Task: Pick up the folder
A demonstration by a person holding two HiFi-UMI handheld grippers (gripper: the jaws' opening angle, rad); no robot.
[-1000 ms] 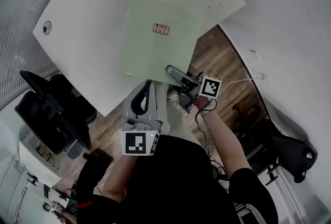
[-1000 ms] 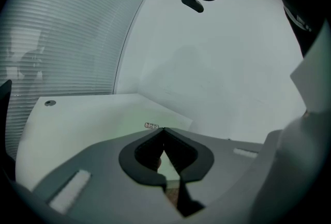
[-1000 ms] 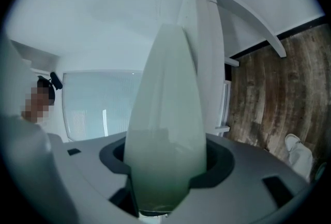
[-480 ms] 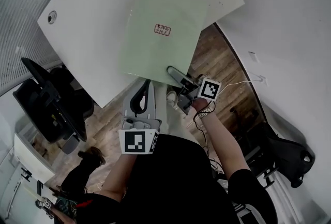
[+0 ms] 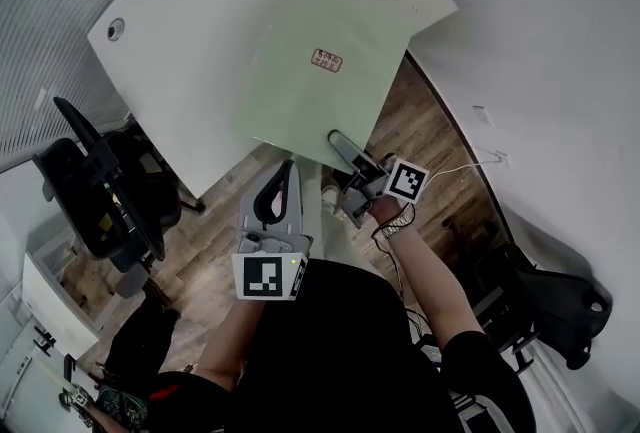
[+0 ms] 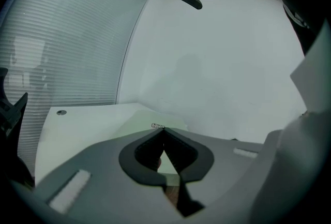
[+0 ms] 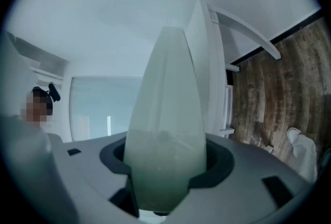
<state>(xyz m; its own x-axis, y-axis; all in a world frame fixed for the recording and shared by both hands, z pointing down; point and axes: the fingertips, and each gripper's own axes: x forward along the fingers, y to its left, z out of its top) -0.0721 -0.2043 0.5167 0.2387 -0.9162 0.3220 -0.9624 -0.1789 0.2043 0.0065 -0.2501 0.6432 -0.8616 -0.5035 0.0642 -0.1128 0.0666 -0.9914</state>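
The pale green folder with a small red-printed label lies over the white table, its near edge sticking out past the table's edge. My right gripper is shut on that near edge. In the right gripper view the folder runs edge-on between the jaws of that gripper. My left gripper is shut and holds nothing, its tips just below the folder's near edge. In the left gripper view the gripper's tips meet, with the folder beyond them.
A black office chair stands left of the table and another at the right. Wooden floor shows below the table's edge. A white wall rises at the right. A round grommet sits near the table's far left corner.
The folder's near edge has risen a little with my right gripper. My left gripper has risen beside it and is still shut.
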